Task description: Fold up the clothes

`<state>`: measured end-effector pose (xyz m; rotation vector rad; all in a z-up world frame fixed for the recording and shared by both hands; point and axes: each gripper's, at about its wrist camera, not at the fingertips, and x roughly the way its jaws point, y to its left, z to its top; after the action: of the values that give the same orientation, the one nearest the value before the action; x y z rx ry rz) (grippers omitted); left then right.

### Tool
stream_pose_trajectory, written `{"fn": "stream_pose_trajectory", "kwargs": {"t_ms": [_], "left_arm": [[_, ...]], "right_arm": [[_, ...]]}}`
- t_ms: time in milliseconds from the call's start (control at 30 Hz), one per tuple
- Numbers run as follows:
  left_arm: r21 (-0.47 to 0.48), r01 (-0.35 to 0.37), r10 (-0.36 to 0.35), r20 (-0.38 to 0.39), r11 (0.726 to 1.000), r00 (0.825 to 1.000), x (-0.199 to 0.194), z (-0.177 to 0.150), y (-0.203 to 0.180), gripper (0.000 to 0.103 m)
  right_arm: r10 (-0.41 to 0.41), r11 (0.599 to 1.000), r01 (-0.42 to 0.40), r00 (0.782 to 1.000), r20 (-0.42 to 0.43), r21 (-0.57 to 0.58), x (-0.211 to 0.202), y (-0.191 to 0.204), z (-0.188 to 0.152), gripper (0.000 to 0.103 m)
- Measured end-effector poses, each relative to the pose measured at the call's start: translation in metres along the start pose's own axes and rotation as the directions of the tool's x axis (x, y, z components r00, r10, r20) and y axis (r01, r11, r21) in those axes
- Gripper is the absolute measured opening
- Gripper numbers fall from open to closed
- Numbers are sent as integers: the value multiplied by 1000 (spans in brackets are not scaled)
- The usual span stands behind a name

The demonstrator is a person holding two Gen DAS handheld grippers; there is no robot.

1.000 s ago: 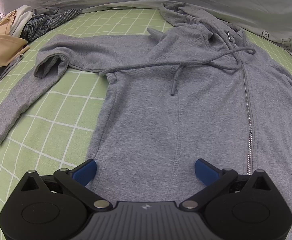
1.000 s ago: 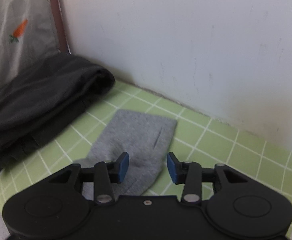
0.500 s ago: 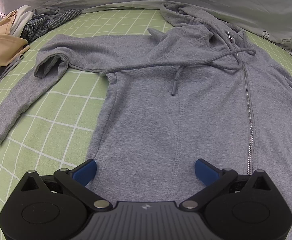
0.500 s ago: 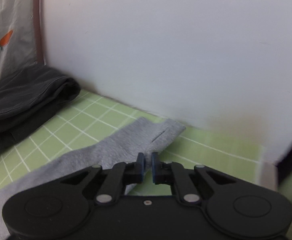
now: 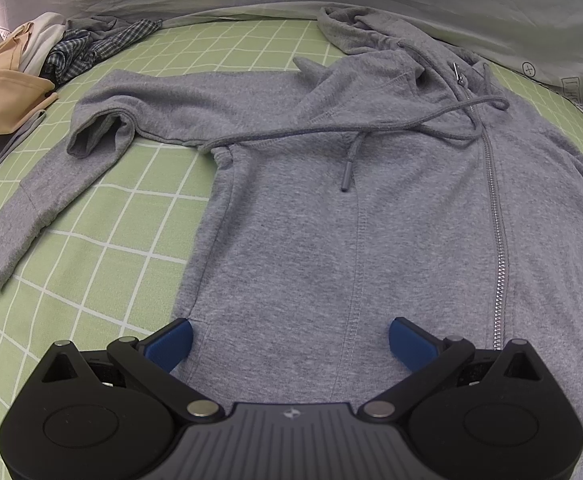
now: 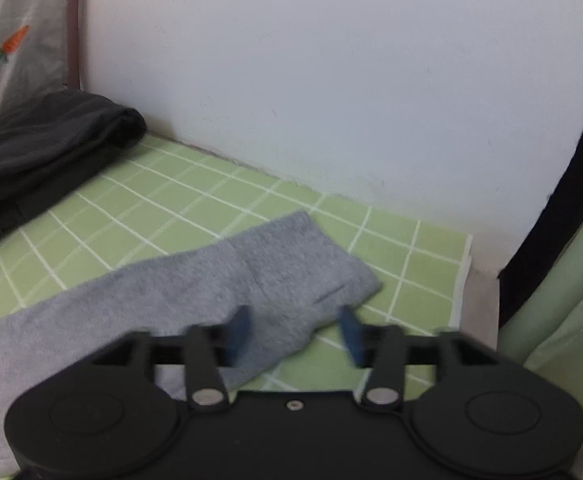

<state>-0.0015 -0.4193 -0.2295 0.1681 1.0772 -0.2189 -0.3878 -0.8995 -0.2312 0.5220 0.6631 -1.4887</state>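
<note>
A grey zip hoodie (image 5: 331, 208) lies front-up on the green checked bed sheet (image 5: 103, 248), hood toward the far side, one sleeve (image 5: 51, 184) bent out to the left. My left gripper (image 5: 289, 340) hovers open over the hoodie's lower body, nothing between its blue fingers. In the right wrist view the hoodie's other sleeve (image 6: 275, 268) lies flat toward the wall, its cuff at the far right. My right gripper (image 6: 295, 332) stands open just above that cuff end, blurred by motion, holding nothing.
A heap of tan, white and plaid clothes (image 5: 39, 60) lies at the far left. A folded black garment (image 6: 39, 148) rests by the white wall (image 6: 331, 80). The sheet's edge (image 6: 461, 280) drops off at the right, beside a pale green cushion (image 6: 563, 320).
The right gripper shut on the sleeve cuff half a second ago and has since opened, letting it go; the cuff now lies further right. The left gripper has not moved.
</note>
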Motion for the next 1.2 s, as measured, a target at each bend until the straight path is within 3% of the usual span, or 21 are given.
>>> {"fn": "stream_pose_trajectory", "kwargs": {"t_ms": [33,200,333,433,533,600,700,767,1067,1200], "left_arm": [[4,5,-5,5,1000,1000,-1,-1,1,103],[4,39,-39,15,999,999,-13,-12,13,103],[-90,38,-35,31,995,999,-28,-25,45,103],[-150,-8,15,40,989,999,-40,-35,77,103],[-175,-66,73,36,982,997,-50,-41,111,103],[-175,-89,95,29,981,995,-52,-41,133,103],[-186,-91,98,27,978,995,-52,-37,165,103],[-196,-82,90,32,977,995,-50,-33,184,103],[-293,-8,21,40,956,999,-26,0,260,103],[-277,29,-17,46,960,999,-7,20,274,103]], "right_arm": [[20,1000,-20,1000,7,-5,-6,3,1,82],[159,983,-155,987,30,-96,-49,45,-7,100],[339,920,-335,941,-17,-205,-87,93,-26,103],[470,823,-473,878,-90,-315,-120,134,-52,103],[578,704,-590,799,-162,-397,-161,171,-83,103],[635,616,-658,740,-221,-434,-188,192,-107,103],[670,527,-713,684,-290,-463,-222,218,-144,103],[655,501,-714,683,-325,-489,-242,233,-170,103],[578,599,-638,763,-289,-485,-261,239,-216,103],[540,640,-600,796,-273,-480,-269,242,-236,103]]}}
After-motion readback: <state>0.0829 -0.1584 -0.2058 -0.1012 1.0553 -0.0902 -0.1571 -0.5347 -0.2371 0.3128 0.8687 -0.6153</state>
